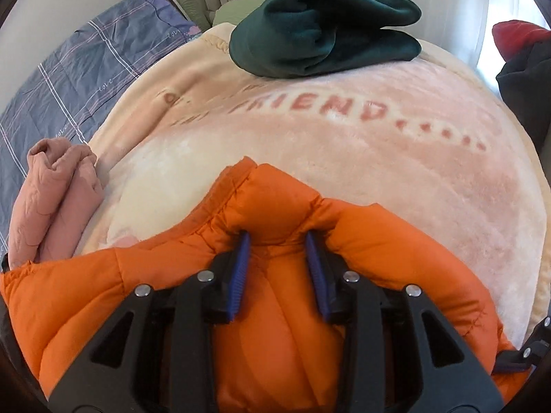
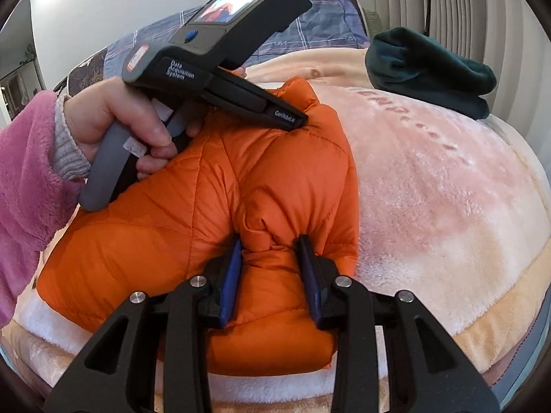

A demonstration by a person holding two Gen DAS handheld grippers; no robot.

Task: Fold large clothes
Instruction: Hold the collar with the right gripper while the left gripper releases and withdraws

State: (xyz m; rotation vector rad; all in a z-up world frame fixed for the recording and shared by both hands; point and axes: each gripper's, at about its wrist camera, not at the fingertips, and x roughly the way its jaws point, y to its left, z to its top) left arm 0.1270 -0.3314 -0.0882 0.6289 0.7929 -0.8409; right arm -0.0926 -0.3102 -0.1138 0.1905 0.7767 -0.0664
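Observation:
An orange puffer jacket point(image 1: 378, 247) lies bunched on a pale pink plush blanket point(image 1: 378, 158) spread over a bed. My left gripper point(image 1: 277, 241) has a thick fold of the jacket's far edge between its blue pads and is shut on it. In the right wrist view the left gripper point(image 2: 296, 122) is held by a hand point(image 2: 113, 120) in a pink fleece sleeve point(image 2: 27, 179), its tip down on the jacket point(image 2: 155, 241). My right gripper point(image 2: 269, 242) pinches a puffed bunch of the jacket's near edge.
A folded dark green garment point(image 1: 320, 31) sits at the blanket's far end. A folded dusty-pink garment point(image 1: 55, 199) lies at the left, beside a blue checked quilt point(image 1: 86, 69). Red and dark clothes point(image 1: 516, 55) are piled at the right. Curtains hang behind.

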